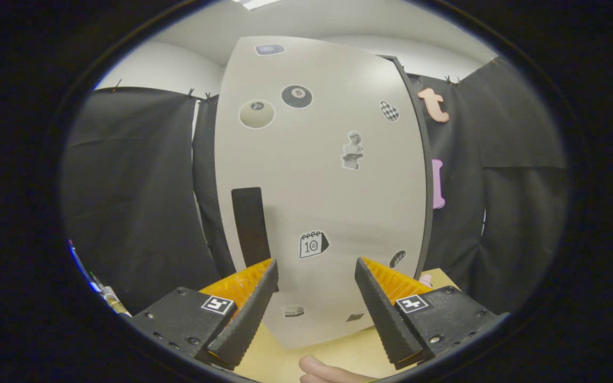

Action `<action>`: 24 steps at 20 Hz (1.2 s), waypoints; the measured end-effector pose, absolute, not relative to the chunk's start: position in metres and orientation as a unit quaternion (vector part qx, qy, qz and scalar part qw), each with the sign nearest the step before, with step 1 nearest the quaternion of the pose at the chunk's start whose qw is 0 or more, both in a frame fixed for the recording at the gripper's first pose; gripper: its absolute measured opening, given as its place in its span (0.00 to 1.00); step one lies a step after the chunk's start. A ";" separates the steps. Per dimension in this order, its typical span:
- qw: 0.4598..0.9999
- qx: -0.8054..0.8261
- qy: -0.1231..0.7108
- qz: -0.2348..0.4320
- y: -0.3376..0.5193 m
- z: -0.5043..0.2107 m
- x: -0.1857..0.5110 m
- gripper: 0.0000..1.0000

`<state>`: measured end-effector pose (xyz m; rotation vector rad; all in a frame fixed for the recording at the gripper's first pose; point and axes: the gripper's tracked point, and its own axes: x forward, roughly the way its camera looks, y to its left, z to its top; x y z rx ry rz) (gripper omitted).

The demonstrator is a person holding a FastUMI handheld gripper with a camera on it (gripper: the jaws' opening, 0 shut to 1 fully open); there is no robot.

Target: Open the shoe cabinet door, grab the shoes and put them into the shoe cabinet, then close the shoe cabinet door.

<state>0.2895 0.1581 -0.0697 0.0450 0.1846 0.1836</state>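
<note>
A tall pale shoe cabinet door [320, 175] stands upright just beyond my fingers, covered with several small stickers. Its black vertical handle [250, 223] runs down the left part of the door, right above my left fingertip [269, 268]. My gripper [315, 266] is open, fingers spread wide, with nothing between them but the door's lower face. The door looks shut against the dark cabinet edge [423, 175] on its right. I cannot see any shoes.
The cabinet rests on a light wooden surface [333, 354]. A person's finger [322, 369] shows low between my fingers. Black cloth walls [136, 213] hang on both sides. Some coloured items [99, 290] lie at the far left.
</note>
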 end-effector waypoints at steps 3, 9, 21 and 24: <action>0.994 0.012 0.062 0.091 0.152 -0.056 0.262 0.96; 0.997 0.014 0.021 0.076 0.139 -0.044 0.192 0.96; 0.991 0.060 0.063 0.098 0.116 -0.085 0.120 0.96; 0.995 0.059 0.045 0.073 0.098 -0.079 0.111 0.96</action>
